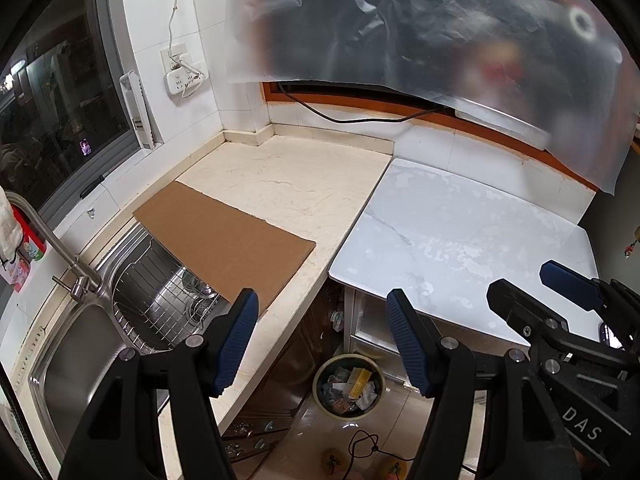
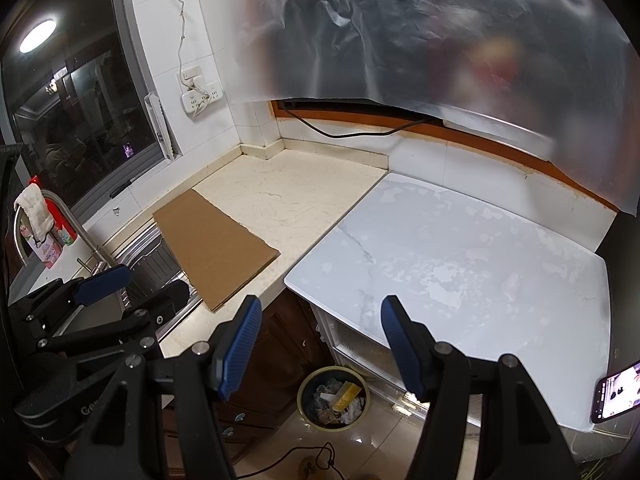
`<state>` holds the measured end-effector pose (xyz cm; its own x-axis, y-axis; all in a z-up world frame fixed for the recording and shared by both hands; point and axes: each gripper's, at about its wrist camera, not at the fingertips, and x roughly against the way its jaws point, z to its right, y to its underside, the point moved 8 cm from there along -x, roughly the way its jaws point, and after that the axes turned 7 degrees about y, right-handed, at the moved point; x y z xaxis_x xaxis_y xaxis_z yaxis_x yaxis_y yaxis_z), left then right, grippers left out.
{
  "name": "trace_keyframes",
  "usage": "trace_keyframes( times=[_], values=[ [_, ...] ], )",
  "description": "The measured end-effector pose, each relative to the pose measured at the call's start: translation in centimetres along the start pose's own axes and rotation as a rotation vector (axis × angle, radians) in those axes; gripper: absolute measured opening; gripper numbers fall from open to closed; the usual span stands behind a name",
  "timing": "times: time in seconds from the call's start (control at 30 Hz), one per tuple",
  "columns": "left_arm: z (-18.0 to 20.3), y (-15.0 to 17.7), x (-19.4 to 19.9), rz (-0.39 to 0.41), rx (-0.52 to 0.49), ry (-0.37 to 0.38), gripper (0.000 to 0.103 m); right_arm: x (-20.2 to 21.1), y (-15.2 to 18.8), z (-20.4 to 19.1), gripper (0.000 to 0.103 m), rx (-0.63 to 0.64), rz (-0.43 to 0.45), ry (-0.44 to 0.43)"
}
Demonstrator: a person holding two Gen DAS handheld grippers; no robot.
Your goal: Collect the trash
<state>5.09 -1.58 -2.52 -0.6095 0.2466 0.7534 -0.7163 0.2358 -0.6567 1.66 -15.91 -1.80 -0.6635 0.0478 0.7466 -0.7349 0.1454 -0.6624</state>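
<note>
Over the counter corner, both grippers hang side by side, tilted down. Left gripper (image 1: pixel 322 336) has its jaws spread with nothing between them; right gripper (image 2: pixel 320 342) the same, empty.

Trash status: the bin (image 1: pixel 349 386) sits on the floor below the counter edge, beside the cabinet, already holding wrappers and crumpled bits. Counter (image 1: pixel 280 184) and white tabletop (image 1: pixel 460 236) look bare apart from a flat sheet of cardboard (image 1: pixel 224 240). My read: the cardboard is the only candidate left to pick up, if it counts as trash at all. Can't confirm that.

Risks from here:
- Cardboard lies flat, so the fingers have no edge to bite on the counter side. One end overhangs the sink (image 1: pixel 80 360) and the dish rack (image 1: pixel 160 304); that is probably the only graspable part. Pushing instead of pinching would likely slide the sheet into the sink.
- Sheet is much wider than the bin mouth. It likely needs folding or it tips the bin.
- Phone (image 2: pixel 618 392) sits at the tabletop's near right edge, close to the right gripper. A careless swing could knock it off.
- Cord (image 2: pixel 320 458) lies loose on the floor beside the bin: snag or trip hazard when reaching down.
- Grippers are near each other; crossing paths could clash.
</note>
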Motion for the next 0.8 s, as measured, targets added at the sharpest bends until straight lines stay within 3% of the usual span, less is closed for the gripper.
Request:
trace_keyframes(
  times=[0.8],
  values=[
    [-2.6, -0.2, -1.3, -0.021, -0.058, 0.056, 0.065, -0.9, 0.6, -2.2, 0.063, -0.06, -0.01, 0.064]
  ],
)
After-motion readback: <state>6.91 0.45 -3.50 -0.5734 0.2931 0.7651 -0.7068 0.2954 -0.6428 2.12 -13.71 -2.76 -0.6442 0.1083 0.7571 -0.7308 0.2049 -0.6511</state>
